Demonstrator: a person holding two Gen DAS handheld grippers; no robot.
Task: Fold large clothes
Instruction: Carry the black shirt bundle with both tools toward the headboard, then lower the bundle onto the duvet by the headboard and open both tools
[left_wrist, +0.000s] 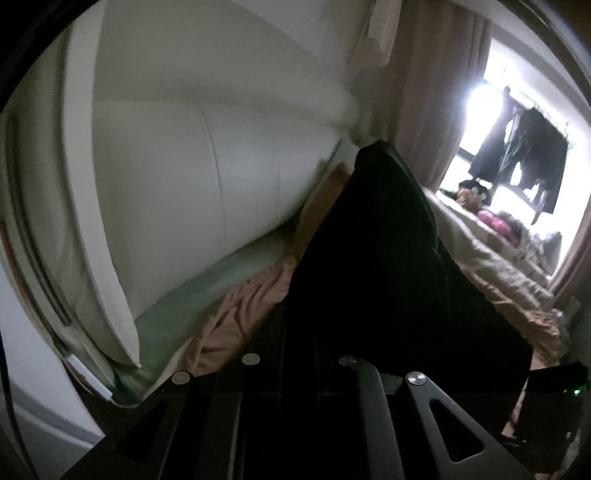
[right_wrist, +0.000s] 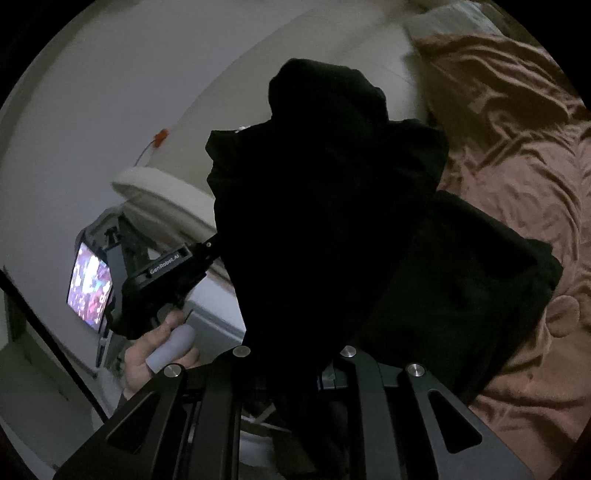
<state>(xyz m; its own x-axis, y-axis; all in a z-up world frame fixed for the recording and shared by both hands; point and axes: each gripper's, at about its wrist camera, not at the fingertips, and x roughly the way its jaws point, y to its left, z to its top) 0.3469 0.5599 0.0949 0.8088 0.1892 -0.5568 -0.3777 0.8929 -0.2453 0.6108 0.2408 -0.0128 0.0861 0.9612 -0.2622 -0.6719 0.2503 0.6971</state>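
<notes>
The black garment (right_wrist: 332, 206) hangs bunched and unfolded above the bed (right_wrist: 517, 177), apparently pinched by both grippers' hidden fingers, so folding looks barely begun.

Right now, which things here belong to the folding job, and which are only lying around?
For the job:
- black garment, lifted above the bed
- left claw
- right claw

Only lying around:
- brown bedsheet
- white headboard
- pink items by the window
- lit phone screen
</notes>
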